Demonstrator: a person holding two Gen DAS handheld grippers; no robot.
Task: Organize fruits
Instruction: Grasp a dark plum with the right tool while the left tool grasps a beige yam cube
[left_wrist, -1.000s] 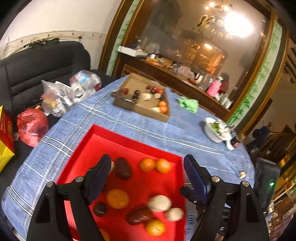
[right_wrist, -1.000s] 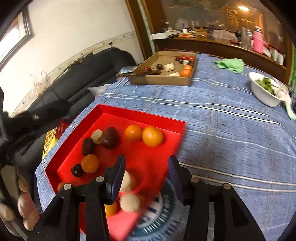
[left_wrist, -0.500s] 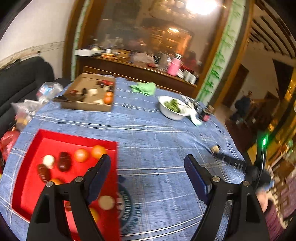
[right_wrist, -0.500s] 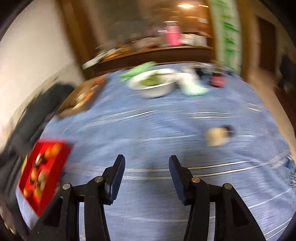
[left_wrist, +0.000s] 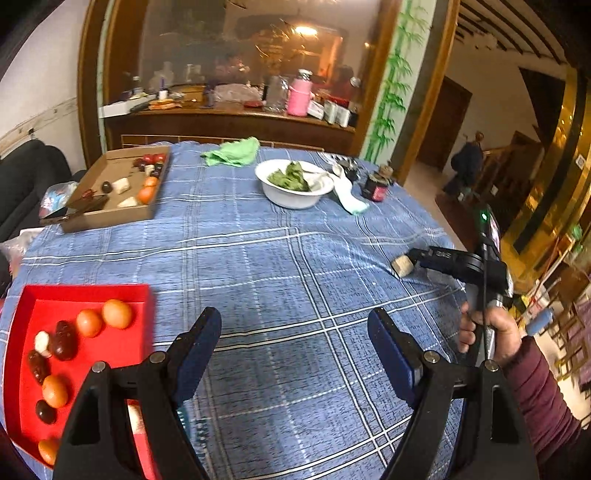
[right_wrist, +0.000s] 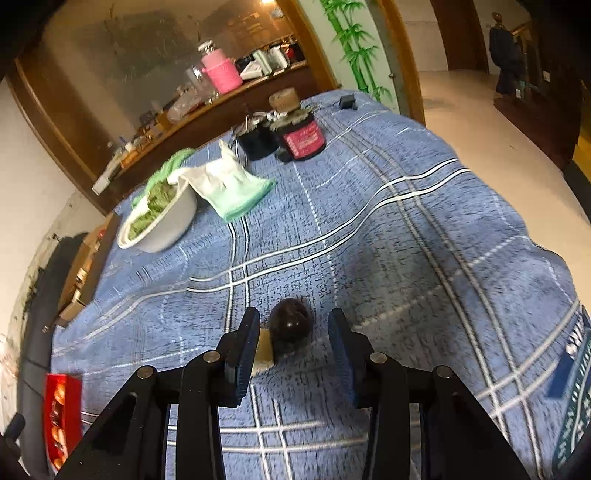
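Note:
A red tray (left_wrist: 88, 291) at the table's left holds several orange, dark and pale fruits; it also shows far left in the right wrist view (right_wrist: 72, 391). My left gripper (left_wrist: 293, 343) is open and empty over the blue checked cloth, right of the tray. My right gripper (right_wrist: 293, 332) is open, its jaws on either side of a dark plum-like fruit (right_wrist: 290, 325) lying on the cloth, with a pale fruit piece (right_wrist: 264, 352) beside the left finger. In the left wrist view the right gripper (left_wrist: 417, 258) sits at the table's right edge by the pale piece (left_wrist: 402, 265).
A cardboard box (left_wrist: 107, 218) with more fruits stands at the back left. A white bowl of greens (left_wrist: 293, 184), a white-green cloth (right_wrist: 229, 184), a green rag (left_wrist: 231, 153) and two dark jars (right_wrist: 301, 134) lie at the back. The table edge drops off at right.
Both grippers swung right, away from the red tray. The right gripper moved to the table's right side and now straddles the dark fruit.

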